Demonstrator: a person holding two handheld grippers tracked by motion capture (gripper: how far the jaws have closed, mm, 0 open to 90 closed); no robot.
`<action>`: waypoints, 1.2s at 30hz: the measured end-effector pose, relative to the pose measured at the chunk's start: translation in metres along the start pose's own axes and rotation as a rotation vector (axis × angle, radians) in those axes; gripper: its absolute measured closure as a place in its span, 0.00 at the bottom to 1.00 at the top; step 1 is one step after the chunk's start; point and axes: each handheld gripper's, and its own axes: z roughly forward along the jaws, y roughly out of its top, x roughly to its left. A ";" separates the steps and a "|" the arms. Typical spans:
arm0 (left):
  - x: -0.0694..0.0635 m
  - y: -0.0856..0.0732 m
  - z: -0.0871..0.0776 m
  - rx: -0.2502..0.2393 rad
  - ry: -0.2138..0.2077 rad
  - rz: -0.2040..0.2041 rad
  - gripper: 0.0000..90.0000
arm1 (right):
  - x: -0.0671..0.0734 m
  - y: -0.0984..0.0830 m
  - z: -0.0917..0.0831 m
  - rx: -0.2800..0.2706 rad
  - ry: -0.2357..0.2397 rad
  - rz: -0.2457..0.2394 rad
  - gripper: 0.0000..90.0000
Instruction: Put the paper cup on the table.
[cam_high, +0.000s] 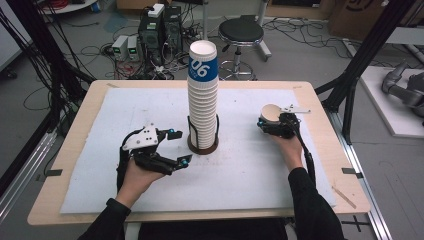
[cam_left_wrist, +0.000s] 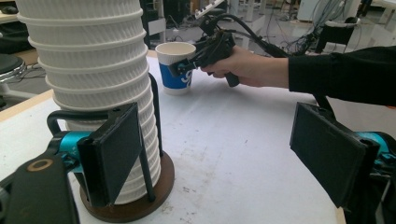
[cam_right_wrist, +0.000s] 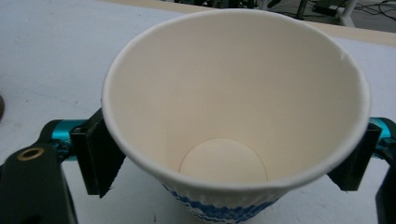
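One paper cup (cam_high: 271, 114) stood upright, mouth up, at table's (cam_high: 100, 95) right side between the right gripper's (cam_high: 272, 123) wide jaws. Left gripper (cam_high: 179, 147) gaped empty near the cup stack (cam_high: 202, 100).

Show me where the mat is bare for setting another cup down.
Bare mat: between the left edge and the cup stack, and between the stack and the single cup. Crowded: the left gripper beside the stack's base.

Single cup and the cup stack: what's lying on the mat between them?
Nothing: in the high view, the white mat is bare between the cup stack and the single cup. The left gripper view shows the same.
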 end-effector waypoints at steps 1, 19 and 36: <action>0.000 0.000 0.000 0.000 0.000 -0.003 0.18 | 0.000 0.000 0.000 0.003 -0.002 0.002 0.16; -0.002 0.000 0.003 0.012 -0.020 -0.003 0.18 | 0.003 -0.004 -0.009 0.031 -0.072 -0.004 0.15; -0.002 0.001 0.005 0.022 -0.027 0.003 0.18 | 0.005 -0.007 -0.030 0.082 -0.087 0.008 0.15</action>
